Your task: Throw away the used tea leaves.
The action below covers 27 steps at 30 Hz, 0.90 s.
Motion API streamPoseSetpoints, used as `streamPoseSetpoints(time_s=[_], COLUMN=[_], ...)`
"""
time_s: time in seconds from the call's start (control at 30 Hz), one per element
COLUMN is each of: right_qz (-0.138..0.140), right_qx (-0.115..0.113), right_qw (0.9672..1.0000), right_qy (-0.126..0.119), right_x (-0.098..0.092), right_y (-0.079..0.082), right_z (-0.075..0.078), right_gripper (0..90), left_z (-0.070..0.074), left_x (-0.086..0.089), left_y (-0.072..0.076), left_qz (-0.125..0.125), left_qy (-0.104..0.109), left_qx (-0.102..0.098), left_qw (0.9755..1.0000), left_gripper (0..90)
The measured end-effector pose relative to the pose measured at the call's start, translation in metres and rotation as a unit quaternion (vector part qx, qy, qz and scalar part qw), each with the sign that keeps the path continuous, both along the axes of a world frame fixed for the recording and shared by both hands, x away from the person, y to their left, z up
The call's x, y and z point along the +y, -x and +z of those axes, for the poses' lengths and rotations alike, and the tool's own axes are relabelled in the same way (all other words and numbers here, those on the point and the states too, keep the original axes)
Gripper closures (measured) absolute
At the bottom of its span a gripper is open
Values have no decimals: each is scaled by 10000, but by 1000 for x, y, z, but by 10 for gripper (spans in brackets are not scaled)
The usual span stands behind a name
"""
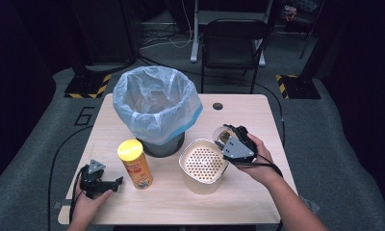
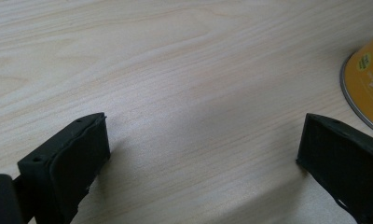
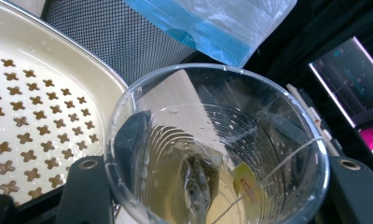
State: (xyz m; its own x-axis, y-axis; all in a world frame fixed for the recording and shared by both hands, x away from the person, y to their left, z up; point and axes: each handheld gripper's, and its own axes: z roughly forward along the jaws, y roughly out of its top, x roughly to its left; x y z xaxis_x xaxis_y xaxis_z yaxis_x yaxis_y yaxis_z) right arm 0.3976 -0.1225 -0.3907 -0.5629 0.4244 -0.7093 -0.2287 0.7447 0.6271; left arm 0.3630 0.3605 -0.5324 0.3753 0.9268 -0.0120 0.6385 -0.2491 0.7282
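Tea cup poised beside the strainer

Right tongs (image 1: 227, 137) clasp the clear cup (image 3: 217, 154), teabag inside, ready for draining; left tongs (image 1: 114, 183) rest released.

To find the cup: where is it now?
In the high view the cup is at the table's right, held in the right gripper, beside the strainer.

Yellow chip can (image 1: 135, 164) upright on table (image 1: 248, 110), near lined bin (image 1: 154, 103)
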Motion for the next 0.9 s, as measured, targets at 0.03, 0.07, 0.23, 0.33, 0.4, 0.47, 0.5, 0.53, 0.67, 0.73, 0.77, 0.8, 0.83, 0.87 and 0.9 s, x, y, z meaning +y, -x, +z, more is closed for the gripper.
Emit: streamPoseSetpoints(time_s=[0.03, 0.07, 0.23, 0.33, 0.4, 0.47, 0.5, 0.53, 0.67, 0.73, 0.77, 0.8, 0.83, 0.87, 0.9], right_qz=[35, 94, 377, 460, 482, 498, 516, 530, 543, 535, 522, 533, 544, 546, 553], right_qx=[-39, -61, -199, -312, -408, -501, -544, -627, -845, -1008, -1037, -1087, -1181, -1205, -1223], right_qw=[10000, 9999, 9991, 9984, 9980, 9975, 9972, 9965, 9938, 9910, 9900, 9885, 9860, 9845, 9833], right_qy=[4, -6, -68, -83, -56, -3, 61, 138, 469, 700, 807, 911, 1045, 1148, 1232], right_x=[0, 0, 1, 1, 2, 3, 4, 5, 9, 12, 14, 15, 17, 18, 19], right_y=[0, 0, -1, -2, -3, -1, -1, 0, 4, 6, 7, 8, 8, 9, 10], right_z=[0, 0, -2, -4, -5, -5, -5, -5, -5, -5, -6, -6, -7, -7, -8], right_gripper=[367, 367, 368, 368, 368, 368, 368, 369, 375, 378, 378, 380, 380, 380, 381], left_z=[0, 0, 0, 0, 0, 0, 0, 0, 0, 0, 1, 0, 0, 1, 0], left_x=[0, 0, 0, 0, 0, 0, 0, 0, 0, 0, 0, 0, 0, 0, 0], left_y=[0, 0, 0, 0, 0, 0, 0, 0, 0, 0, 0, 0, 0, 0, 0], left_qz=[-2, -1, -1, -10, -1, -1, -1, 0, 1, -9, -20, -6, -4, -25, 1], left_qy=[-2, -2, -2, -7, -2, -1, -3, 0, 0, -7, -18, -3, -5, -15, -2], left_qx=[1, 0, 1, 18, 1, -1, 0, -1, -1, 20, 44, 14, 8, 56, -4], left_qw=[10000, 10000, 10000, 10000, 10000, 10000, 10000, 10000, 10000, 10000, 10000, 10000, 10000, 10000, 10000], left_gripper=[21, 20, 20, 21, 21, 20, 21, 20, 20, 20, 20, 20, 20, 20, 20])
